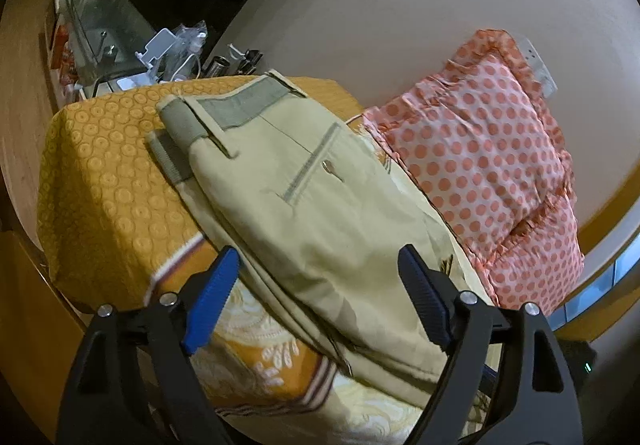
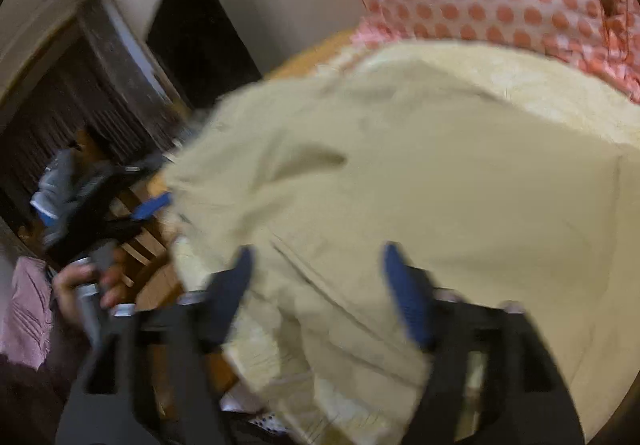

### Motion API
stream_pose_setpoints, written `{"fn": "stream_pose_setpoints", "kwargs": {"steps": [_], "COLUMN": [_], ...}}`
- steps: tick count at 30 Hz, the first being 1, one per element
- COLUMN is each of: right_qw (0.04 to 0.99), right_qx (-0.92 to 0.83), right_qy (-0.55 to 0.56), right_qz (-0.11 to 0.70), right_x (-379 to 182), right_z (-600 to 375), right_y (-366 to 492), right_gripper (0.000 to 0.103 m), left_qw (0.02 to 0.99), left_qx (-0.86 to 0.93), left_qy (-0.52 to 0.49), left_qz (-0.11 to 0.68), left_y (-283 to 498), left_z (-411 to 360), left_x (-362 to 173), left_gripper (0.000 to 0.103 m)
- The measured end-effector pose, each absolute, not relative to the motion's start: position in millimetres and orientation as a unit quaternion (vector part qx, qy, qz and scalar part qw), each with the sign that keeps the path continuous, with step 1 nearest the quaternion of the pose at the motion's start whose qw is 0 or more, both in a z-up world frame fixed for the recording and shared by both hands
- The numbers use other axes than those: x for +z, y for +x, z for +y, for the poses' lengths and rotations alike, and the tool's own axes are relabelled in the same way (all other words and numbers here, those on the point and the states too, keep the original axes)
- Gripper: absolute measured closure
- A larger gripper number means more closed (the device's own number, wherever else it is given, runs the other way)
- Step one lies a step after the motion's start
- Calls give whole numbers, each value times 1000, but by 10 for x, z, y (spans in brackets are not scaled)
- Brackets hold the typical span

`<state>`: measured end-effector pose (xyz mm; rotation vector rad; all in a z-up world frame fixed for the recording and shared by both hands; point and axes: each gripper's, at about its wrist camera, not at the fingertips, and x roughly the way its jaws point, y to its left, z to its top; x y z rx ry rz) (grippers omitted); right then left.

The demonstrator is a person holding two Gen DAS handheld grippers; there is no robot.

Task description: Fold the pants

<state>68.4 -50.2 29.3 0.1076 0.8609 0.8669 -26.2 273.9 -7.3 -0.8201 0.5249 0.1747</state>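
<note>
Khaki pants (image 1: 320,205) between pillow (image 1: 480,165), bedspread edge (image 1: 100,185)

1. One pair of khaki pants (image 1: 320,213) lay ahead of the left hand-held gripper (image 1: 316,297).
2. One polka-dot pillow (image 1: 480,165) sat right of it.
3. One orange bedspread (image 1: 112,181) lay left.
4. Two hand-held grippers showed, counting the right hand-held gripper (image 2: 320,293).

Pillow (image 1: 480,165) crowds pants (image 1: 320,213); bedspread (image 1: 104,181) side open.
</note>
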Motion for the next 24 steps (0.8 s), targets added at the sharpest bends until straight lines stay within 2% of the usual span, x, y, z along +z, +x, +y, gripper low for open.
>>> {"fn": "stream_pose_setpoints", "kwargs": {"steps": [8, 12, 15, 19, 21, 23, 24], "right_qw": [840, 837, 838, 832, 828, 828, 830], "right_qx": [383, 382, 385, 397, 400, 400, 398], "right_qy": [137, 162, 164, 173, 176, 181, 184], "right_qz": [359, 356, 352, 346, 350, 349, 346], "right_x": [463, 458, 471, 438, 401, 386, 377], "right_z": [-1158, -1404, -1463, -1502, -1511, -1547, -1601], "right_y": [707, 691, 689, 709, 725, 701, 690], "right_gripper": [15, 15, 15, 14, 14, 14, 14], "left_qw": [871, 853, 838, 841, 840, 839, 838], "left_qx": [125, 161, 174, 180, 190, 195, 203], "left_qy": [-397, -420, -444, -434, -428, -431, -430], "left_qz": [259, 264, 265, 269, 273, 269, 269], "left_y": [-67, -155, -302, -223, -88, -7, 35], "left_z": [2904, 2921, 2912, 2911, 2965, 3021, 3053], "left_x": [-59, -58, -57, -26, -17, -14, -12], "left_gripper": [21, 32, 30, 17, 16, 19, 41]}}
